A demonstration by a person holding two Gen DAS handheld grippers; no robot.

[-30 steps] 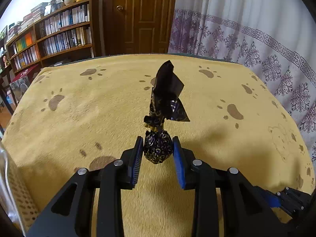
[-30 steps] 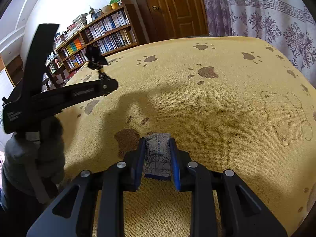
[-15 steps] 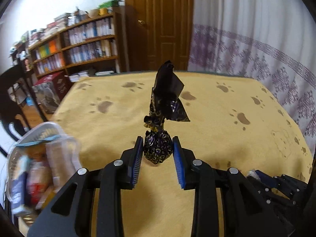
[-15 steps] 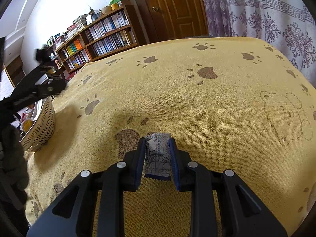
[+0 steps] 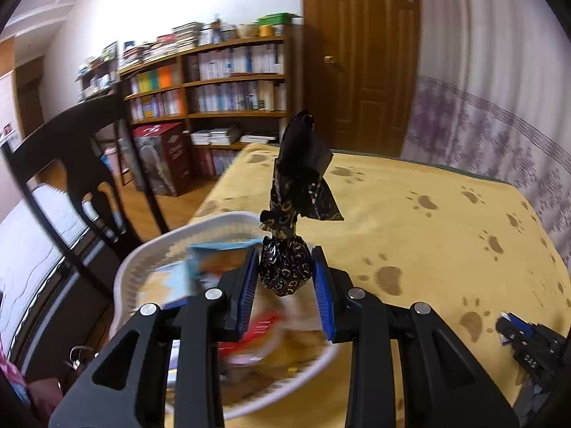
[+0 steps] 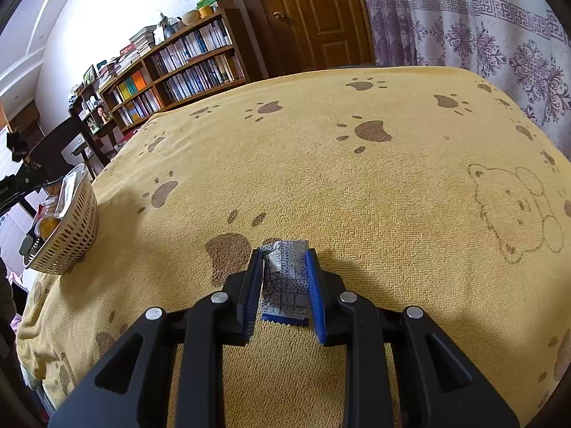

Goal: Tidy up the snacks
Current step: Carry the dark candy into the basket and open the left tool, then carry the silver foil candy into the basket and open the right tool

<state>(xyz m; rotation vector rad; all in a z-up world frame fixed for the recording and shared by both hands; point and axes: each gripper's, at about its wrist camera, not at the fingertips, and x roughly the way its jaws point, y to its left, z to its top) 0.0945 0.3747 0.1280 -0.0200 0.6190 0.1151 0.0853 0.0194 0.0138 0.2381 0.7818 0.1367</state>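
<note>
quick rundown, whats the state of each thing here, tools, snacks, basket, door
left tool: shut on the black candy, held above the basket
black candy: wrapped, twisted tail pointing up
right tool: shut on the blue-grey packet, low at the cloth
blue-grey packet: sealed, flat between the pads
basket: upright on the table edge, holding several snacks
door: closed

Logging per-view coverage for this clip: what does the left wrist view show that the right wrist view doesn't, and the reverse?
Left wrist only: the left gripper shut on a black foil-wrapped candy, above the basket's snacks, seen from above and blurred.

Right wrist only: the right gripper shut on a patterned sachet lying on the cloth, and a bear print.

Both: the white basket, the yellow paw-print cloth, bookshelf and door.
</note>
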